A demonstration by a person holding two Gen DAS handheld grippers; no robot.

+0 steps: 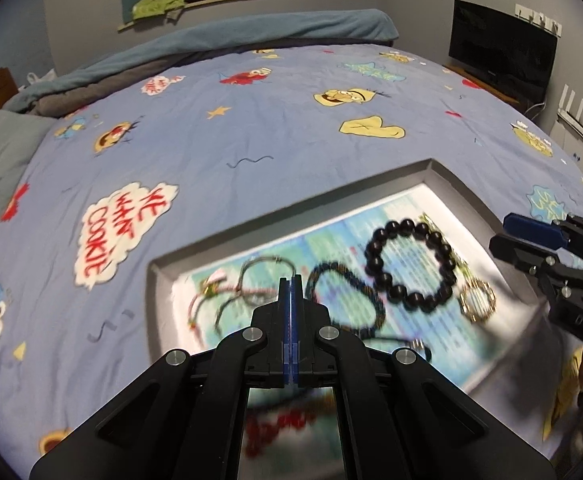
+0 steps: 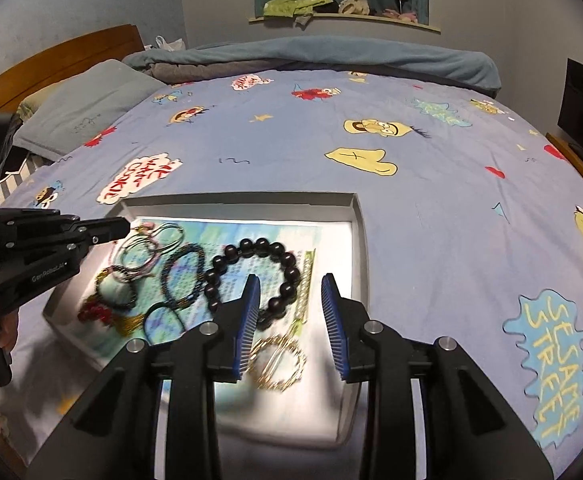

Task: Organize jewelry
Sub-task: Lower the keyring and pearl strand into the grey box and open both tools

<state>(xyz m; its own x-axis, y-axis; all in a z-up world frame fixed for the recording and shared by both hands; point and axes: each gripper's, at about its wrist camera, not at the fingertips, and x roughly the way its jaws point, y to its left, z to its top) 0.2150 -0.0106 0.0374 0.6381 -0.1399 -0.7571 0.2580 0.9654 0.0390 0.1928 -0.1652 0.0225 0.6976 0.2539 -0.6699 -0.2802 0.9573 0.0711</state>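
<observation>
A shallow grey tray (image 1: 457, 184) (image 2: 361, 232) lies on the bed, lined with a printed sheet. In it lie a black bead bracelet (image 1: 411, 266) (image 2: 251, 276), a gold chain bracelet (image 1: 477, 300) (image 2: 277, 362), a dark blue beaded bracelet (image 1: 347, 300) (image 2: 183, 276), thin wire bangles (image 1: 267, 280) (image 2: 147, 250) and a red-and-gold piece (image 2: 99, 314). My left gripper (image 1: 290, 280) (image 2: 125, 228) is shut and empty above the tray's left part. My right gripper (image 2: 290, 284) (image 1: 507, 234) is open over the tray's right side, above the gold bracelet.
The blue cartoon-print bedspread (image 2: 431, 208) surrounds the tray. Folded blankets (image 2: 331, 56) and a pillow (image 2: 83, 108) lie at the far side. A dark TV (image 1: 499, 50) stands on a stand to the right. A windowsill shelf (image 2: 343, 12) holds clothes.
</observation>
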